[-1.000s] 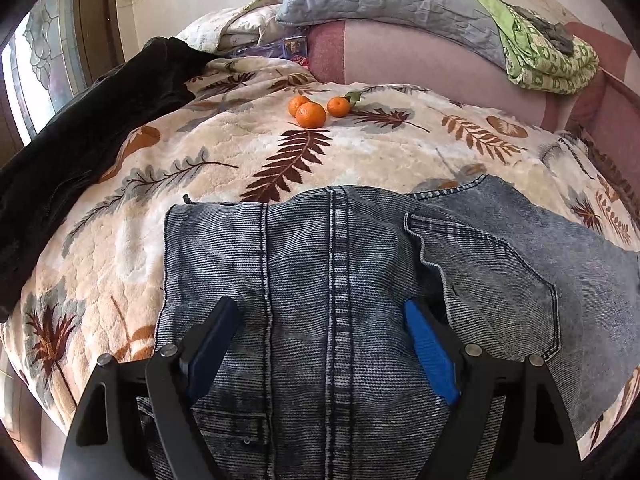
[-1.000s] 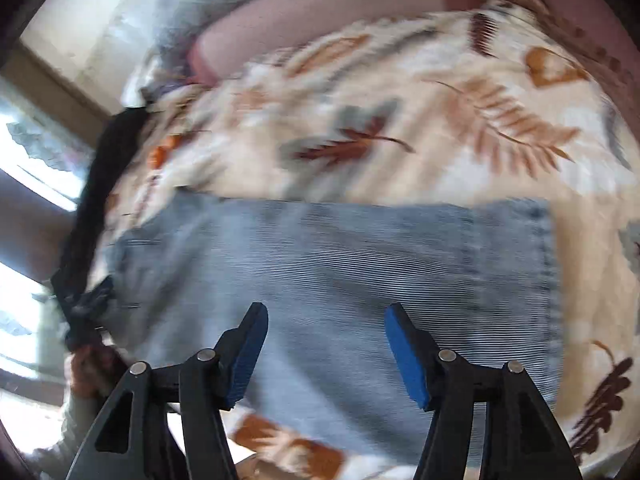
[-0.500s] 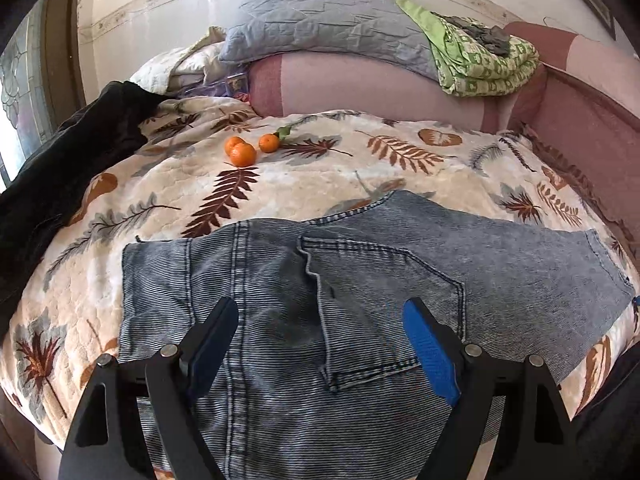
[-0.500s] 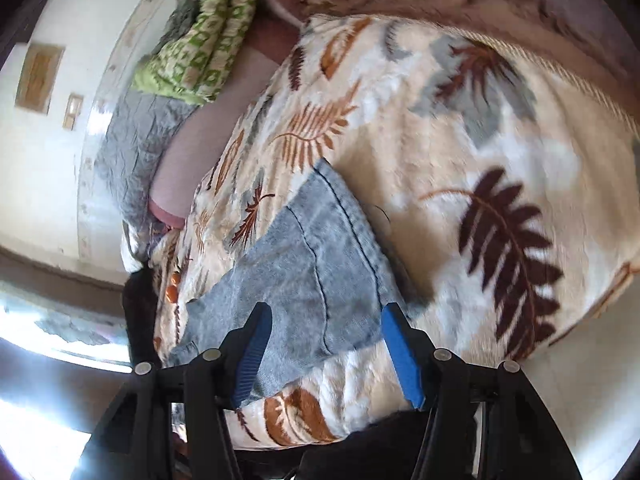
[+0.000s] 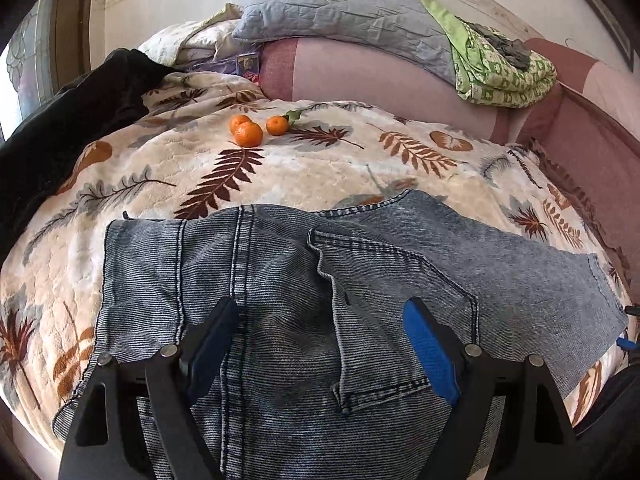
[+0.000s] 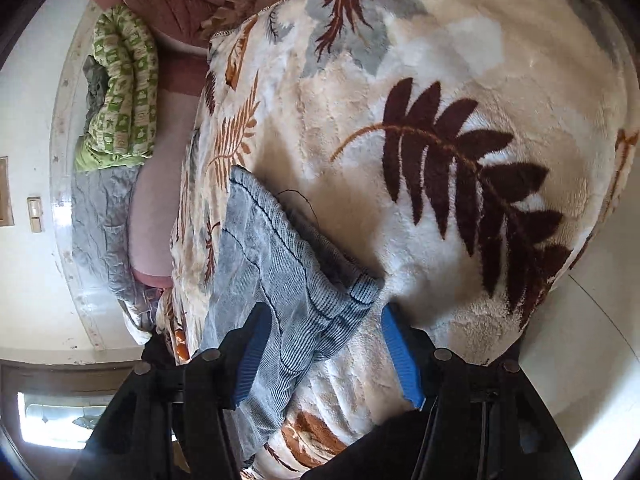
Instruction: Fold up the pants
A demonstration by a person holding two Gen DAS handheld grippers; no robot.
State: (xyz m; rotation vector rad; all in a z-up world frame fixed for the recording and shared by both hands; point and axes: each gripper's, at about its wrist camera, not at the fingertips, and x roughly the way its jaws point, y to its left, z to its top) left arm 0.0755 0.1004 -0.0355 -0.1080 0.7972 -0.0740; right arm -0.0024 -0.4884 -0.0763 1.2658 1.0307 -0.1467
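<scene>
Since half a second ago my left view has swung back toward the waistband side, and my right gripper has closed in on the leg hem, which now sits between its spread fingers. The pants lie flat along the near edge of the blanket-covered bed, waist toward the left edge, leg end by the right corner. My left gripper hovers over the seat, fingers apart, holding nothing.

My worry: the right pads straddle both denim and plush blanket, so closing could pinch the blanket with the hem, or catch one layer only. The hem also lies close to the bed's edge and could slide off. The three tangerines sit well clear.

I cannot see whether the fingers touch the fabric, and the near waistband is hidden under the left gripper.
</scene>
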